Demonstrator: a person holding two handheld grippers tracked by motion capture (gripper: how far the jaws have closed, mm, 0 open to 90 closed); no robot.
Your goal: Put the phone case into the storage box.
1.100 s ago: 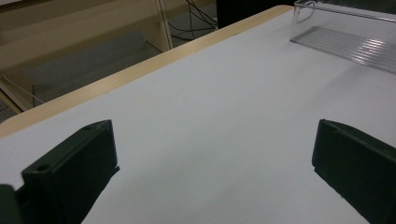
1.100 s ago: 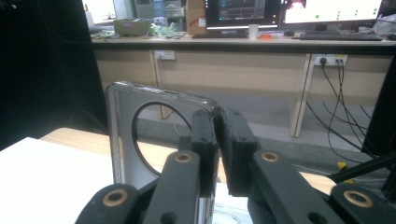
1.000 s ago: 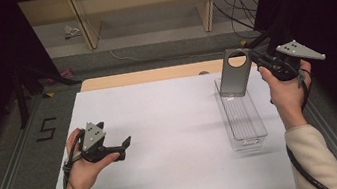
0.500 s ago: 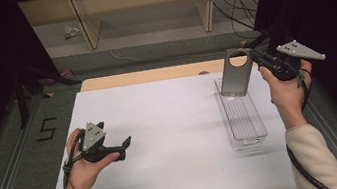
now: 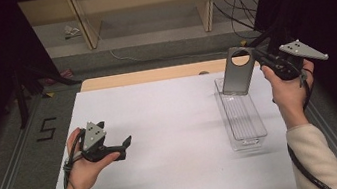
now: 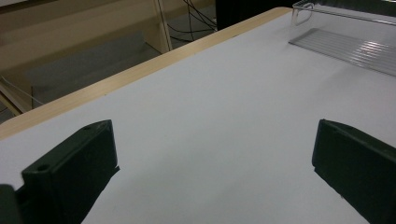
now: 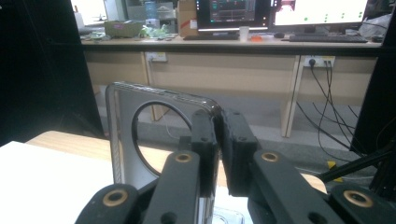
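Note:
A grey phone case (image 5: 238,71) with a round camera hole hangs upright over the far end of a clear plastic tray (image 5: 246,131). My right gripper (image 5: 258,57) is shut on the case's top edge; the right gripper view shows the case (image 7: 140,135) pinched between the two jaws of that gripper (image 7: 217,123). My left gripper (image 5: 124,146) rests low over the white table (image 5: 172,134) at the left, jaws wide open with nothing between them. Ahead of the left gripper (image 6: 212,158) there is bare white surface, with the tray (image 6: 348,42) far off at the upper right.
The table's wooden far edge (image 5: 153,75) runs along the back, with a shelf frame (image 5: 143,7) and cables on the floor behind it. Metal rails flank the table. A desk with monitors (image 7: 280,14) stands beyond.

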